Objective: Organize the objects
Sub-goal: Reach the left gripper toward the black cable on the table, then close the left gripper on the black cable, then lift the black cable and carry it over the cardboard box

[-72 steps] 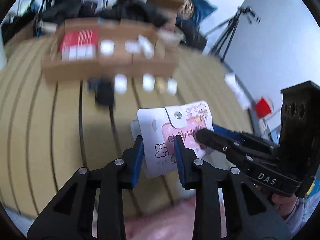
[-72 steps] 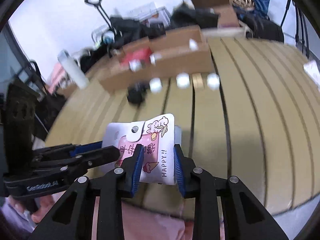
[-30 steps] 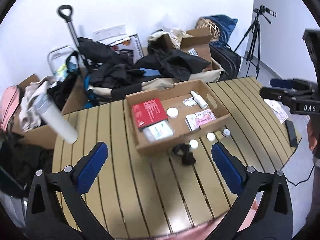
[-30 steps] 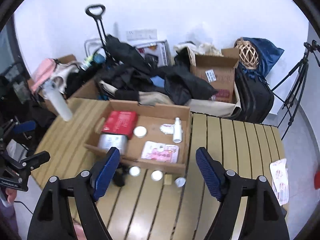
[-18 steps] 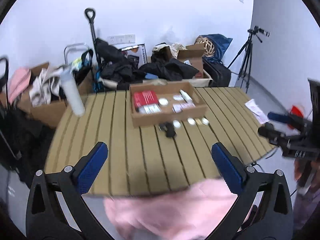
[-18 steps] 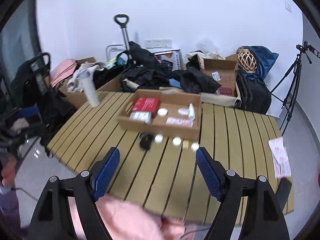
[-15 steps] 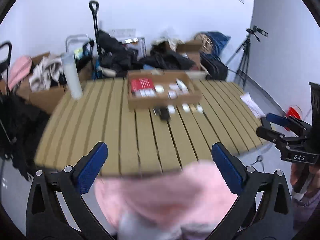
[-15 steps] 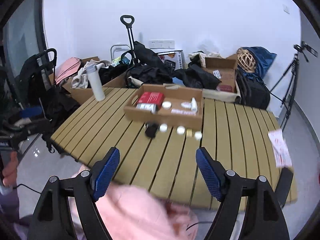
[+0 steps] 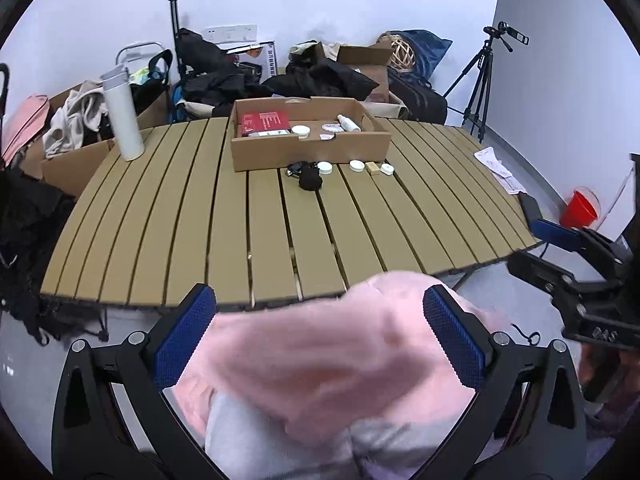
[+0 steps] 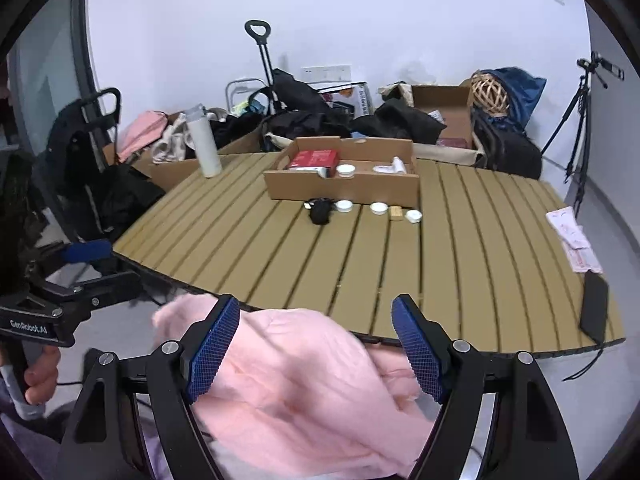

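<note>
I have both sets of fingers spread wide and empty, hanging over my lap short of the tabletop [image 9: 240, 216]. The left gripper [image 9: 320, 336] and right gripper [image 10: 316, 344] face the box [image 10: 344, 188], which sits well ahead at the far side. The loose things, a black pouch [image 10: 320, 210] and small white jars [image 10: 379, 208], lie in a row along the box's near wall. I judge the right gripper slightly nearer that row.
</note>
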Tool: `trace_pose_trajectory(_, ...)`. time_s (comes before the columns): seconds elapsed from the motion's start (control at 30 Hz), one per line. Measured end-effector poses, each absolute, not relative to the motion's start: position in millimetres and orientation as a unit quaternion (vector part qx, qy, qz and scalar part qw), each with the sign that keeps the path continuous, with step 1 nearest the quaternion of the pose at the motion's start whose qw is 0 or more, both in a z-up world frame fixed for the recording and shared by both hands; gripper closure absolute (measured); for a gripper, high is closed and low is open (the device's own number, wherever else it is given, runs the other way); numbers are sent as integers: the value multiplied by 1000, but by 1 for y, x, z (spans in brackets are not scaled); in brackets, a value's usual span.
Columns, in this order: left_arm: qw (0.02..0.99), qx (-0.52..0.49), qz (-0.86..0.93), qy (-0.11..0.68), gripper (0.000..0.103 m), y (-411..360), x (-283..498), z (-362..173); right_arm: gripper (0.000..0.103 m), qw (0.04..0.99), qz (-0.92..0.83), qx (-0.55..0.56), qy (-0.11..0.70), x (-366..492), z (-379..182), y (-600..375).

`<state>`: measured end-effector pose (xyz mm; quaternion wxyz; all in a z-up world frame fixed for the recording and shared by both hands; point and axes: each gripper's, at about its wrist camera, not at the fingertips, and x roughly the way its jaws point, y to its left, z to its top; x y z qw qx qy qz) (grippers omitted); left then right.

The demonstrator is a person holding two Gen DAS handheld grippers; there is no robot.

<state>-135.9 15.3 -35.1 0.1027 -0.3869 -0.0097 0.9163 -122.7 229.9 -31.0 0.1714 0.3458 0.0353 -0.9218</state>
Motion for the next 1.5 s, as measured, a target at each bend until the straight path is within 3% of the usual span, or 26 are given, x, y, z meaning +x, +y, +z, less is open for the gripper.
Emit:
trace_pose_trajectory(0.5, 111, -462, 878, -63, 5, 52, -398, -149, 21, 138, -896, 421, 19, -226, -94, 238)
trace_pose_trajectory(0.53, 109, -468, 875, -57, 11, 56, -409, -156, 21, 136, -893, 428, 19, -236, -98, 237)
trace_pose_trajectory(0.6, 108, -496, 860, -41, 66, 61, -424, -173, 21, 141, -888, 438, 17, -253, -104, 236)
trace_pose_trajectory(0.63, 103, -473, 874, -24, 70, 62, -420, -169, 21, 144, -886, 441, 16, -262, -106, 235)
trace_pose_trajectory(0.77, 152, -481, 861, -63, 71, 33, -389, -163, 21, 166, -879, 446, 6, -303, -117, 223)
trace_pose_trajectory(0.97, 91, -473, 859, -173, 71, -58, -346, -170, 21, 271, -864, 424, 28, -390, -138, 152)
trace_pose_trajectory(1.03, 95, -460, 853, -226, 70, -85, -341, -172, 21, 272, -864, 416, 74, -421, -146, 125)
trace_pose_trajectory(1.2, 86, -448, 859, -232, 70, -99, -342, -167, 23, 266, -853, 430, 131, -453, -179, 95)
trace_pose_trajectory(1.27, 89, -451, 856, -236, 70, -98, -341, -167, 32, 258, -860, 409, 162, -446, -180, 87)
trace_pose_trajectory(1.33, 90, -451, 858, -230, 70, -96, -336, -164, 53, 250, -860, 408, 180, -443, -180, 84)
trace_pose_trajectory(1.4, 89, -452, 857, -230, 70, -92, -331, -158, 57, 247, -860, 414, 170, -443, -182, 87)
trace_pose_trajectory(1.47, 96, -450, 857, -232, 70, -87, -321, -147, 72, 247, -860, 420, 151, -439, -178, 93)
trace_pose_trajectory(1.5, 97, -446, 860, -229, 70, -84, -315, -140, 72, 249, -861, 423, 136, -439, -174, 95)
